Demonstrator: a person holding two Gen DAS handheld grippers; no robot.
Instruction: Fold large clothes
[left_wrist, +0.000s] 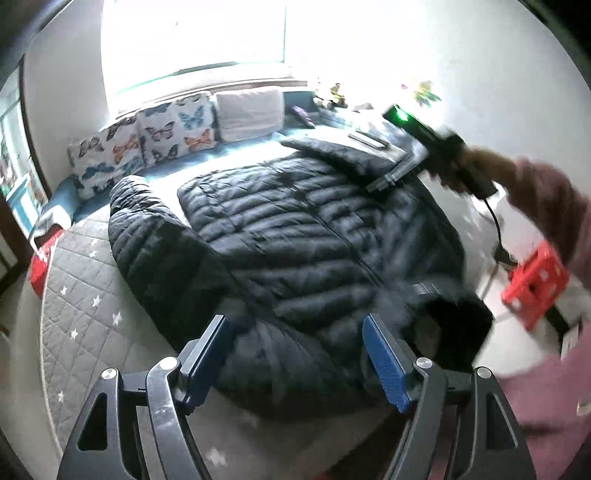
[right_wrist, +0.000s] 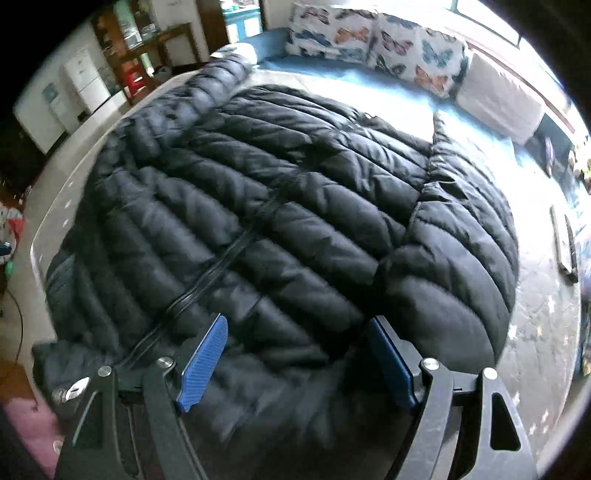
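A large black quilted puffer jacket (left_wrist: 295, 236) lies spread front-up on a grey star-patterned quilt (left_wrist: 85, 295); it also fills the right wrist view (right_wrist: 258, 221), zipper running down its middle. One sleeve (left_wrist: 147, 229) lies out to the left, the other sleeve (right_wrist: 461, 240) is folded alongside the body. My left gripper (left_wrist: 295, 354) is open above the jacket's near end. My right gripper (right_wrist: 295, 358) is open, just above the jacket near its zipper; it shows in the left wrist view (left_wrist: 391, 177) hovering over the far right side.
Butterfly-print pillows (left_wrist: 147, 144) and a white pillow (left_wrist: 247, 114) line the far edge under a bright window. A red crate (left_wrist: 535, 288) stands at the right. A red object (left_wrist: 40, 266) sits at the quilt's left edge. A flat tablet-like object (right_wrist: 565, 243) lies right of the jacket.
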